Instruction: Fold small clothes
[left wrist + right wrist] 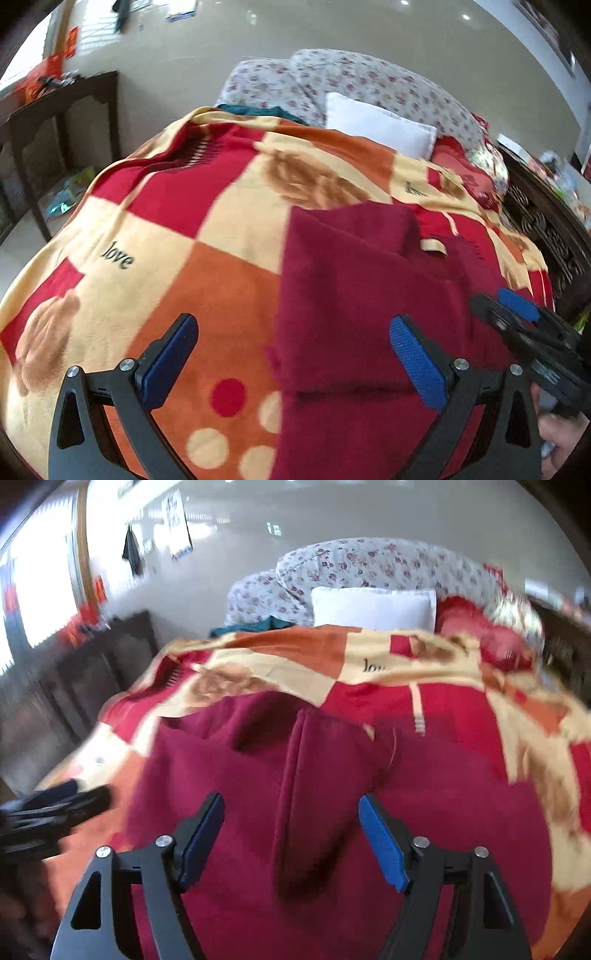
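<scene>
A dark maroon fleece garment [354, 295] lies spread on a patchwork blanket [177, 206] on the bed. In the left wrist view my left gripper [291, 332] is open and empty, over the garment's left edge. My right gripper shows at the right edge of that view [517, 314]. In the right wrist view the garment [332, 775] fills the foreground, with a folded flap running down its middle. My right gripper [291, 808] is open and empty above that flap. The left gripper shows blurred at the left edge of that view [55, 805].
A white pillow [380, 122] and floral bedding [351, 77] lie at the head of the bed, with a teal cloth [255, 110] beside them. A dark wooden table [62, 118] stands left of the bed. A dark carved bed frame [546, 229] runs along the right.
</scene>
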`<state>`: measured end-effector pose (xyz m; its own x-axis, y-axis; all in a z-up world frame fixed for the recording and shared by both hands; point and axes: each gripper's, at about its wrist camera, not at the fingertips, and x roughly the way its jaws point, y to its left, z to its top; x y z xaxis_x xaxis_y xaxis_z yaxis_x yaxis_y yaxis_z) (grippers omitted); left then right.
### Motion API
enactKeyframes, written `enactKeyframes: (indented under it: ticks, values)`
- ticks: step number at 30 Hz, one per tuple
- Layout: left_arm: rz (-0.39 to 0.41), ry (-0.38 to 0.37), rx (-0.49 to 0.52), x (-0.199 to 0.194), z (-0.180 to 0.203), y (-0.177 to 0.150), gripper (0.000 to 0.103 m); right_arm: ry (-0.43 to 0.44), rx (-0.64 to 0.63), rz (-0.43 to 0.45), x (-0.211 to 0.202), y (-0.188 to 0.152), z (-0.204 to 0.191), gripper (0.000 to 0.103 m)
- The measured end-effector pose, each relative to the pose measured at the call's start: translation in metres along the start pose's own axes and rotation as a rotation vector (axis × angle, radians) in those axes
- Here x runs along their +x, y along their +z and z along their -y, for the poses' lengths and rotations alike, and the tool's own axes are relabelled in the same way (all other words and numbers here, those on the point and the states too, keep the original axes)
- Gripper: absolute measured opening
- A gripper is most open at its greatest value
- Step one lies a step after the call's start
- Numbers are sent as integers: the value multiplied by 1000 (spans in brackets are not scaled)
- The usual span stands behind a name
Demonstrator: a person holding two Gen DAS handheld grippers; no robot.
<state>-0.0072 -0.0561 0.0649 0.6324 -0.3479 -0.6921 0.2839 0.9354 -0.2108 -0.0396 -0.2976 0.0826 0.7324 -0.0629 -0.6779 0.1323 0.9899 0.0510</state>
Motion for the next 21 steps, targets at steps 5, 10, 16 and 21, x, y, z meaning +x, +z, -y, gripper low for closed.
enactKeyframes:
  ticks: [5, 10, 16, 21]
  values:
    - [-1, 17, -10, -2, -18, -1, 103, 106, 144, -13, 1, 11, 15, 9]
    - [28, 14, -55, -10, -34, 3, 103, 279, 87, 31, -22, 7, -30, 11]
    - [-8, -70, -144, -4, -42, 2, 103, 383, 14, -95, -8, -25, -62, 54]
    - [-20, -84, -121, 5, -28, 2, 103, 353, 66, -17, -60, -47, -9, 68]
